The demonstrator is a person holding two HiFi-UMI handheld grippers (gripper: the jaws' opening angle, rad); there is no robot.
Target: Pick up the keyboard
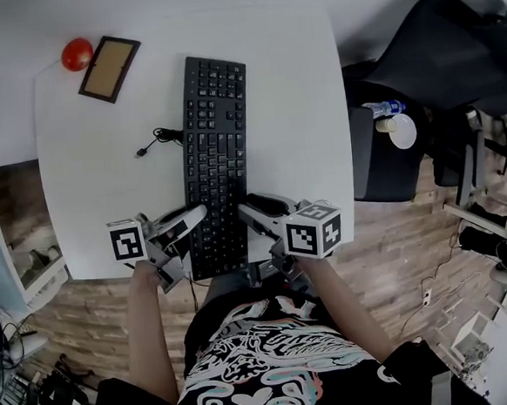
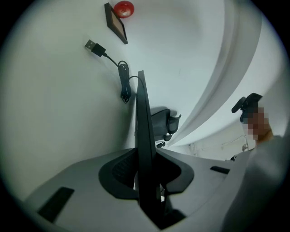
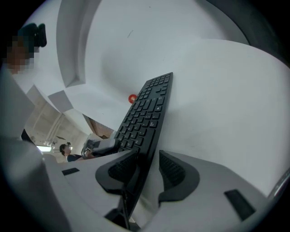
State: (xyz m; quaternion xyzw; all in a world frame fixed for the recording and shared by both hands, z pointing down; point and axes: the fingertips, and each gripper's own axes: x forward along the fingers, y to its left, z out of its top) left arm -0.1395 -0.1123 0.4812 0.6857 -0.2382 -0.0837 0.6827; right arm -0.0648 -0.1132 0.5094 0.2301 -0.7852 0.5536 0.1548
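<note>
Both left tongs [image 1: 188, 225] and right tongs [image 1: 251, 218] clamp the slim black keyboard [image 1: 217, 148] at its near end.

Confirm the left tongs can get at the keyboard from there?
Likely yes: the keyboard's near left edge already sits between the left tongs, and the cable lies farther up the table, clear of them.

Left gripper [image 1: 195, 217] and right gripper [image 1: 247, 215]: pale grey moulded shells are recorded. White left cube [image 1: 127, 241] and right cube [image 1: 314, 233] are printed with black square markers. Black ribbed pads [image 3: 174, 168] are seen lining the jaws. A black short-sleeved T-shirt [image 1: 249, 364], printed with white, teal and pink swirls, is worn.
</note>
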